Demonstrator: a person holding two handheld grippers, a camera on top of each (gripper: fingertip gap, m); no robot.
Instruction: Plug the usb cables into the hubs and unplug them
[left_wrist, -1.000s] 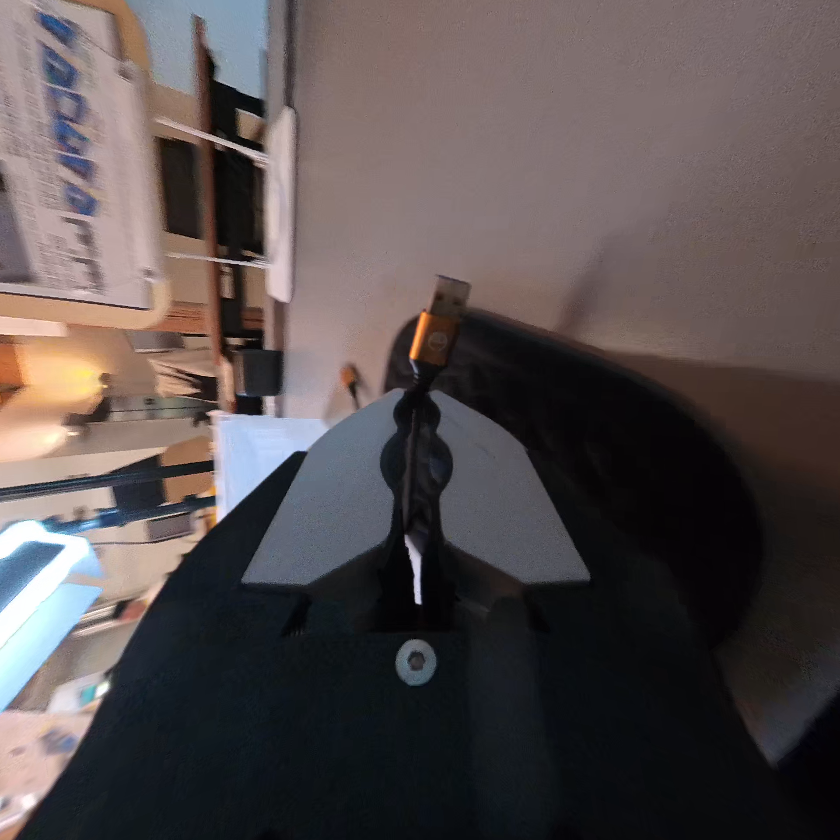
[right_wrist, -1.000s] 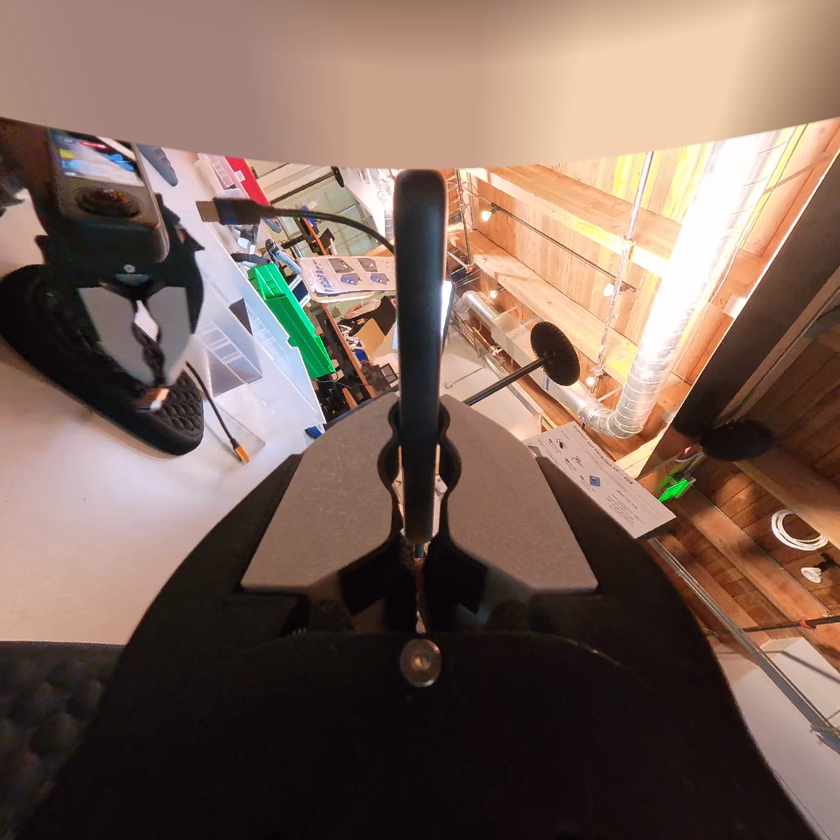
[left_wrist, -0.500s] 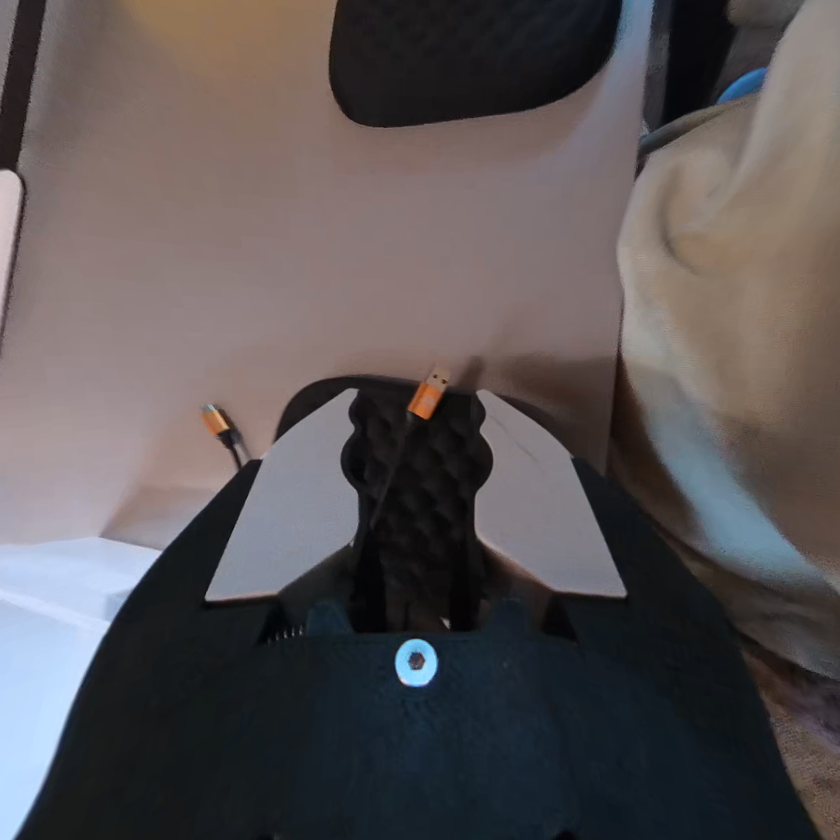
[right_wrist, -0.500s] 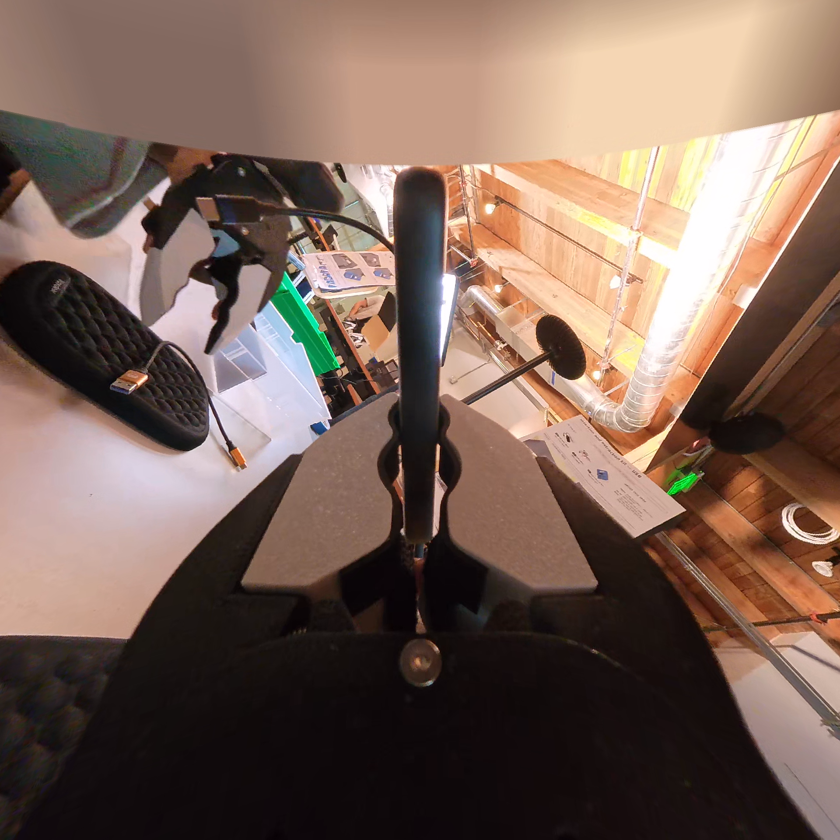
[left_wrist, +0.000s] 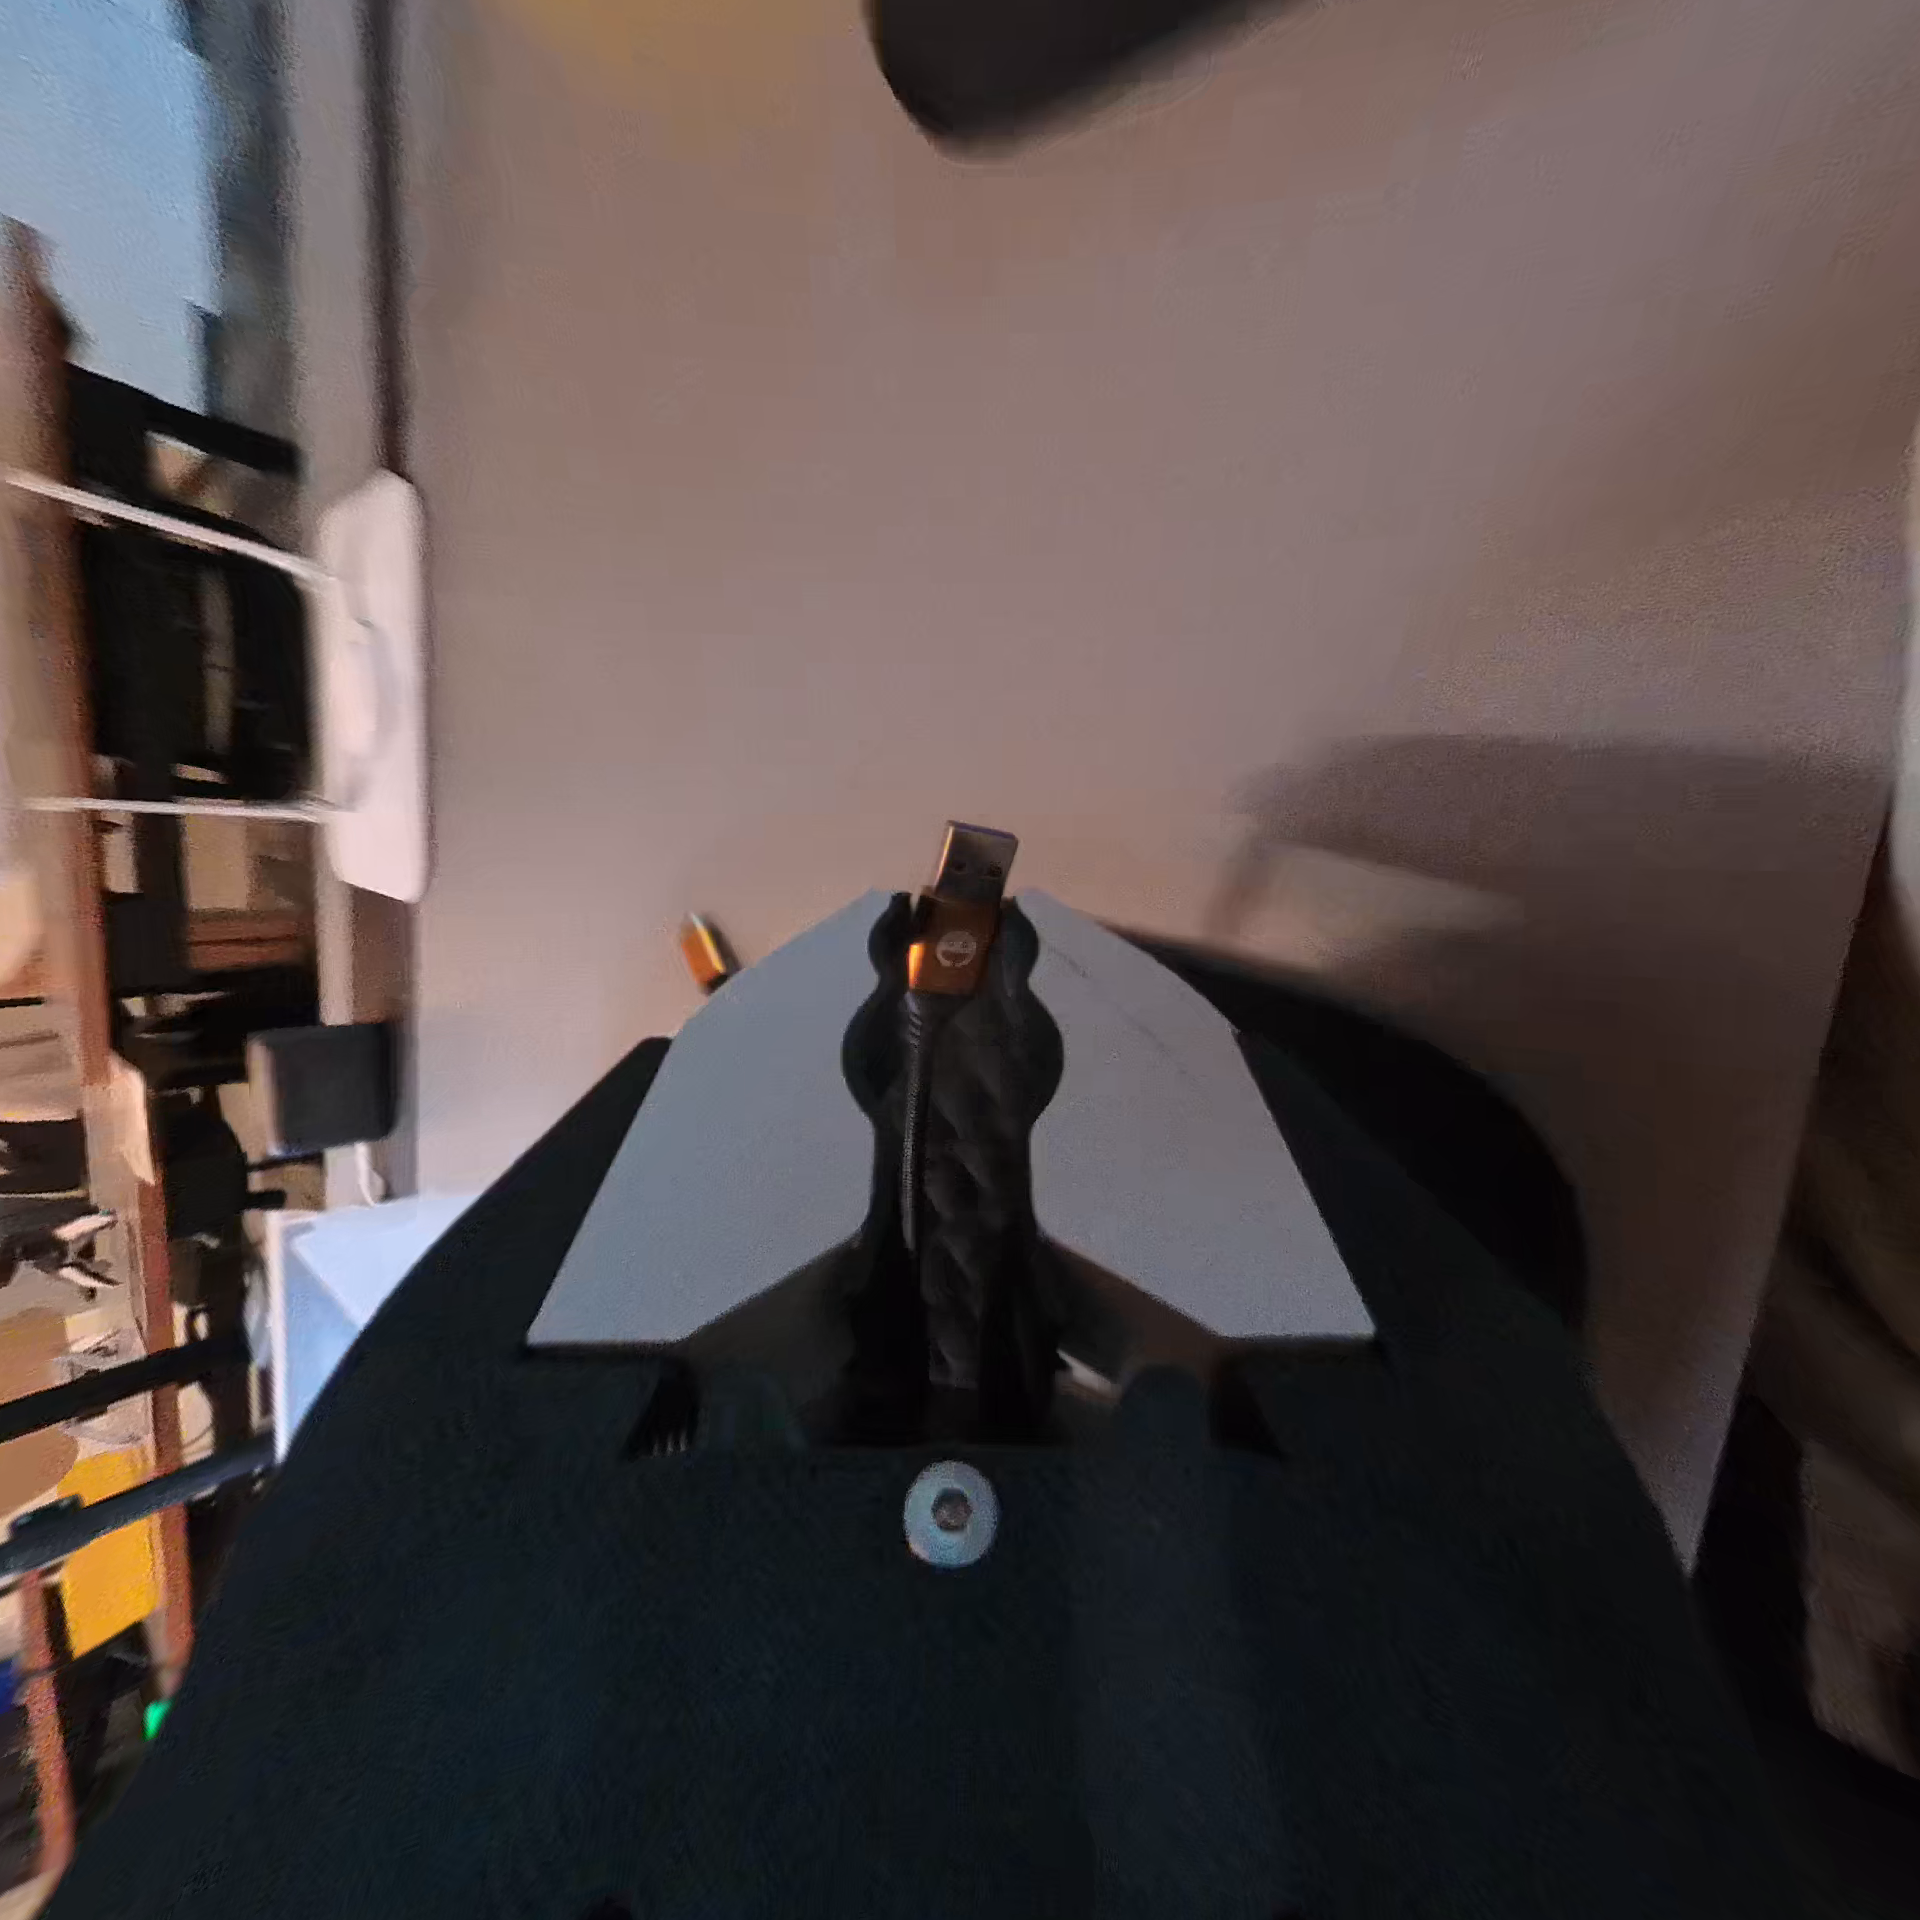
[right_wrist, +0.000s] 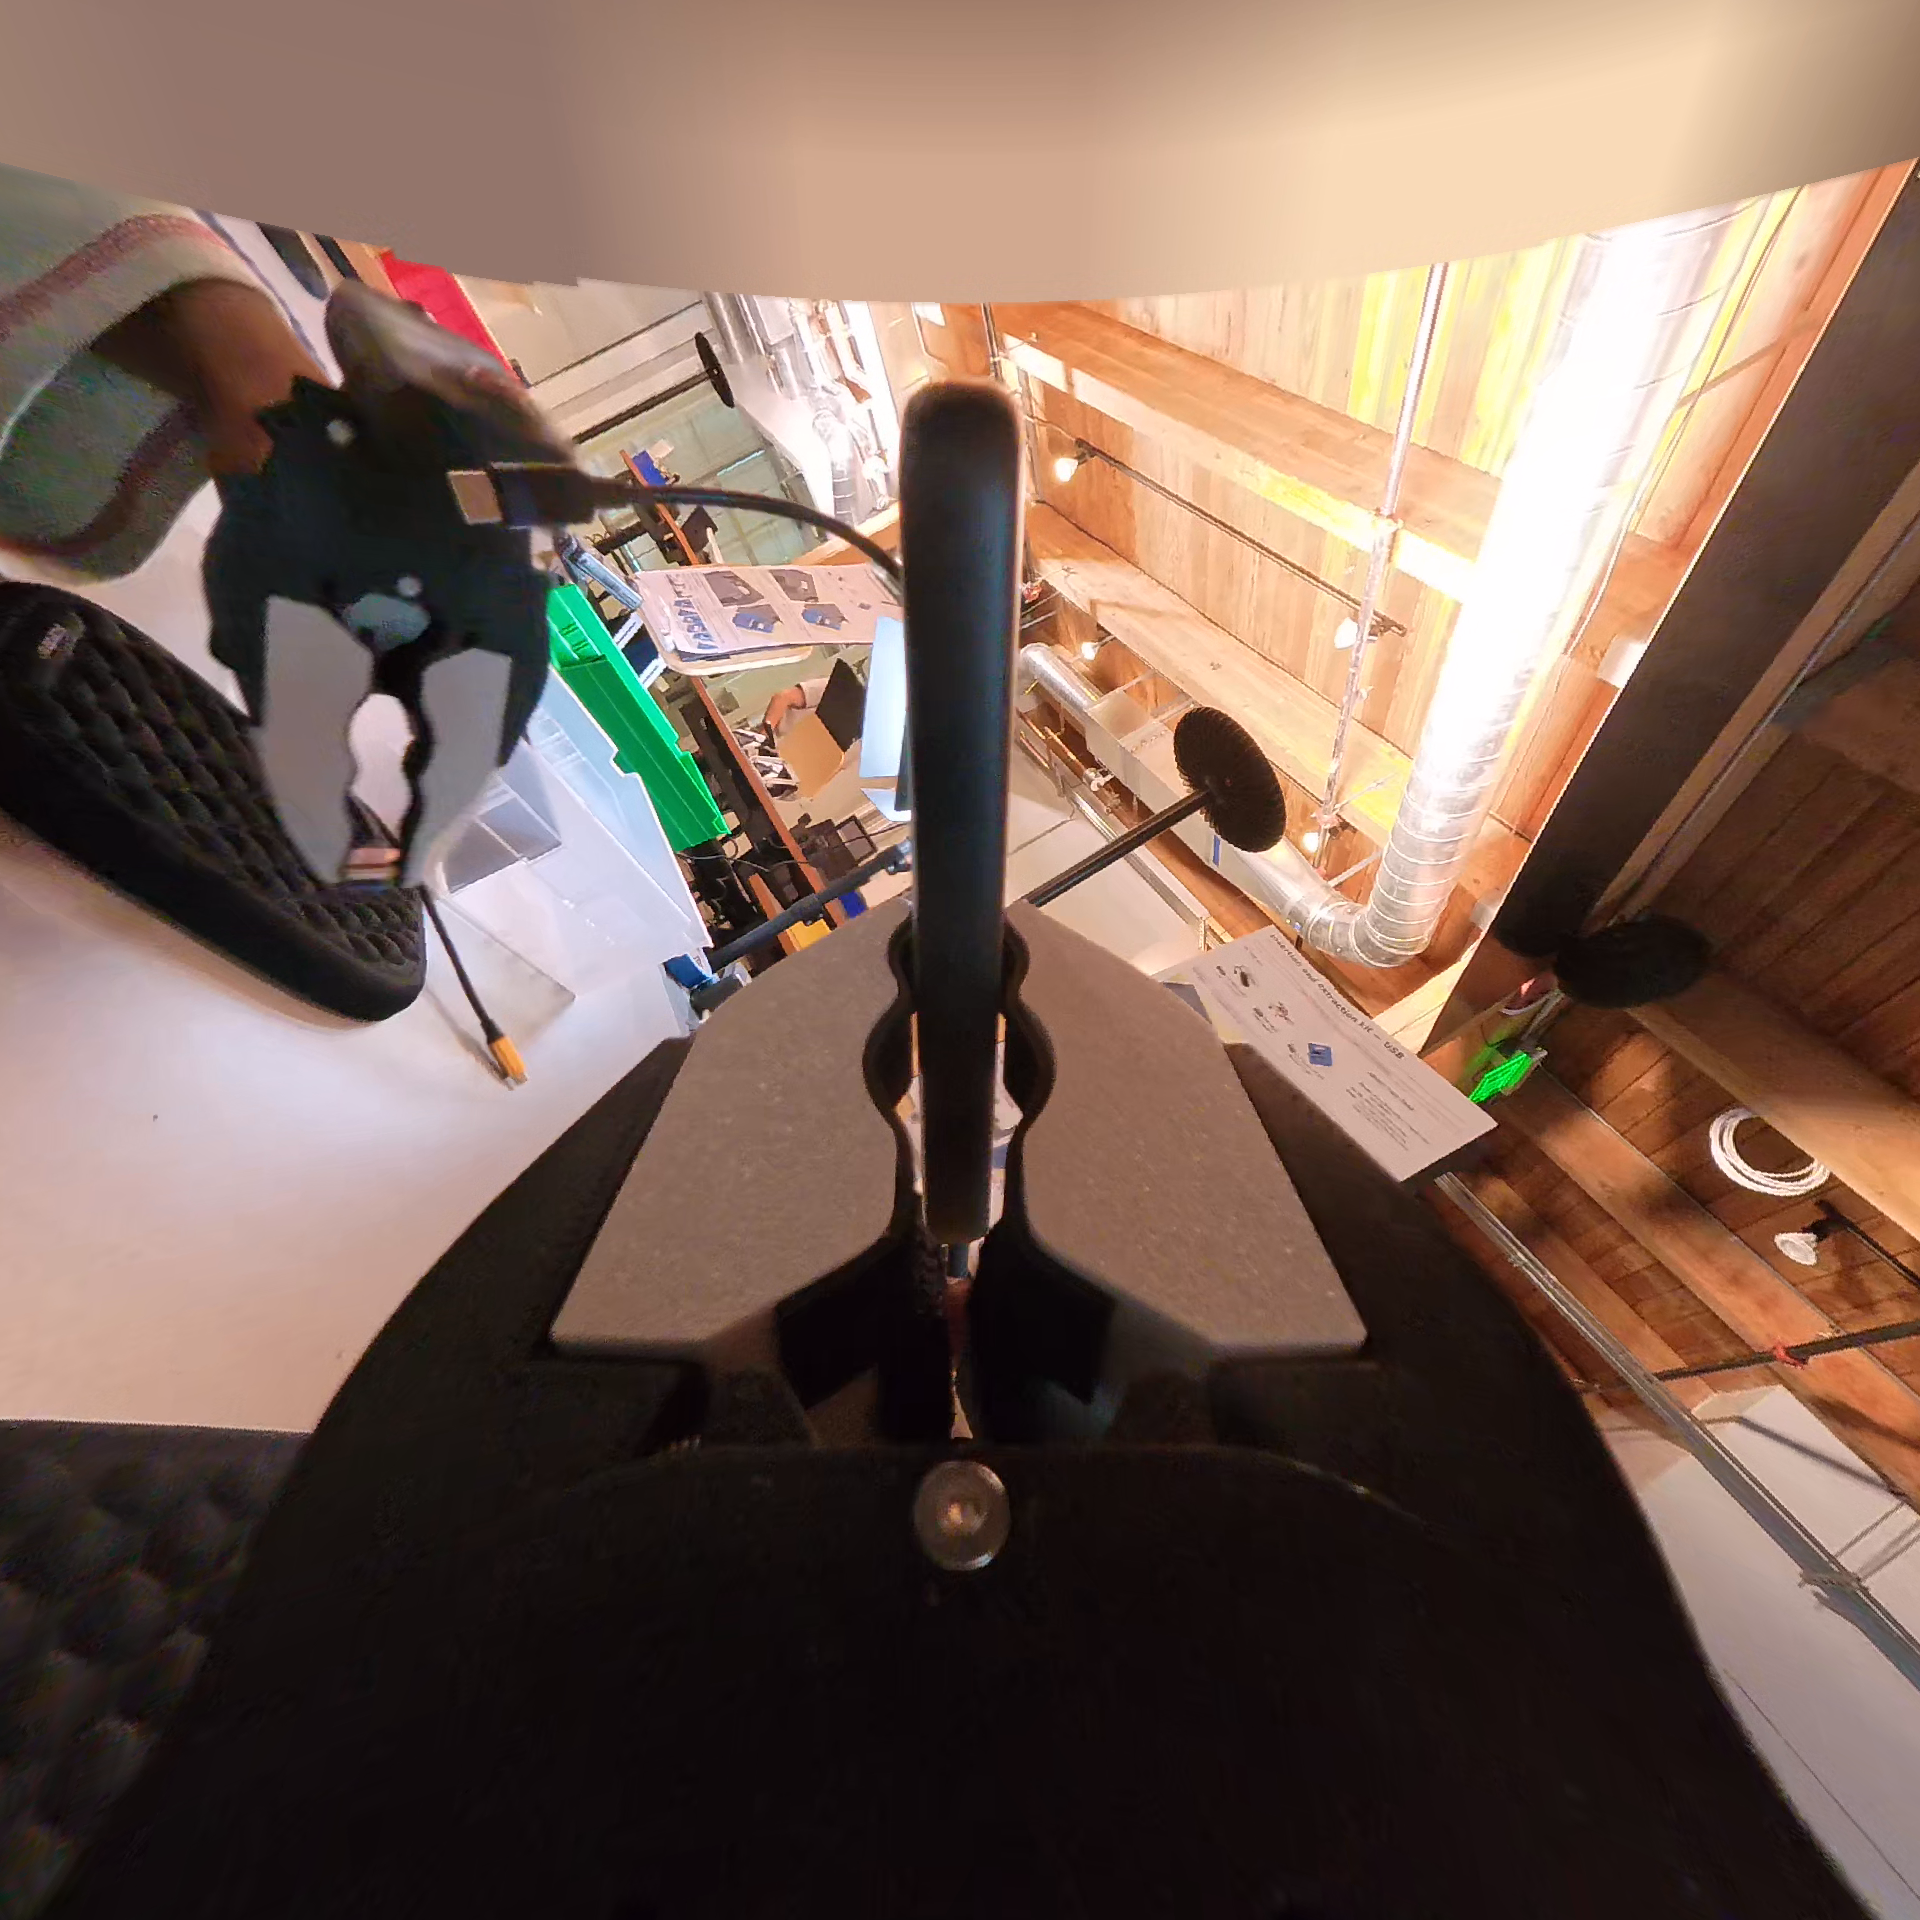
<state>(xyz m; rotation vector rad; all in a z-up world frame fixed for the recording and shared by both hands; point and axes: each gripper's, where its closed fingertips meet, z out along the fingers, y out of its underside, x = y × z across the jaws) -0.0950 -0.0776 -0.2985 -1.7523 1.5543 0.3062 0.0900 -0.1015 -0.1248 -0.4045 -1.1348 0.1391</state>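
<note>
Orange-shelled USB plug (left_wrist: 954, 914) is sitting between the tips of the left gripper (left_wrist: 951, 920), its metal end poking out past them and its braided cable (left_wrist: 914, 1091) running back down the gap. The fingers (left_wrist: 748, 1132) are pinching the plug's shell. In the right wrist view that same gripper (right_wrist: 372, 868) is hanging over a black mat (right_wrist: 156, 800) on the white table (right_wrist: 208, 1174), and the cable's other small orange plug (right_wrist: 507, 1058) is lying on the table beside the mat. The right gripper (right_wrist: 958, 935) is clamping a slim black hub (right_wrist: 958, 779) edge-on, with the hub's own cable (right_wrist: 727, 507) arching left to a dark plug (right_wrist: 499, 497).
</note>
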